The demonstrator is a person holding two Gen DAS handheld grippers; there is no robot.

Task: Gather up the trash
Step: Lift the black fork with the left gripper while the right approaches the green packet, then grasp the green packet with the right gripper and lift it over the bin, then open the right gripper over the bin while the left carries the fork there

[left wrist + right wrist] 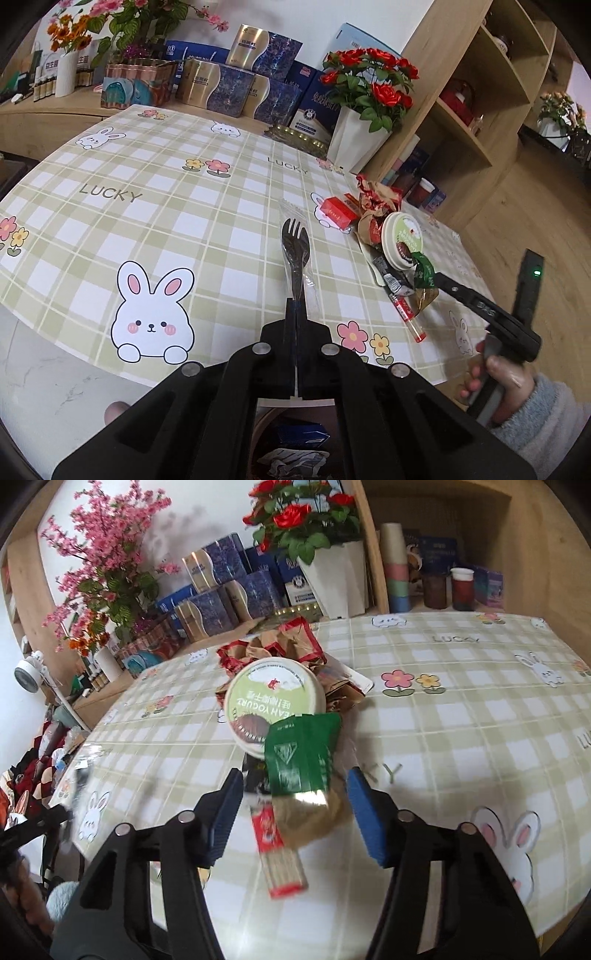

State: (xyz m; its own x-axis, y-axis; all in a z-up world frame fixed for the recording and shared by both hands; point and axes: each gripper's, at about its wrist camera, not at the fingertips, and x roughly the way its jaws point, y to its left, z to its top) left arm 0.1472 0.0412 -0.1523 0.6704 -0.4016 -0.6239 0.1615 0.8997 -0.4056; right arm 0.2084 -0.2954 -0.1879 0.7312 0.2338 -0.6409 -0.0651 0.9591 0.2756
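Observation:
My left gripper [296, 308] is shut on a black plastic fork in a clear wrapper [295, 251] and holds it above the table's near edge. My right gripper [295, 794] is open with its blue pads either side of a green and gold wrapper [303, 760] and a red stick packet [277, 845]. Just beyond lie a green-lidded yogurt tub [271, 698], crumpled brown and red paper [284, 646] and a red box [338, 213]. The right gripper also shows in the left wrist view [436, 278].
A trash bin [291, 454] holding papers sits below the left gripper at the table's edge. The round table [147, 206] has a checked bunny cloth. Boxes, a rose pot [360, 140] and wooden shelves [476, 110] stand behind it.

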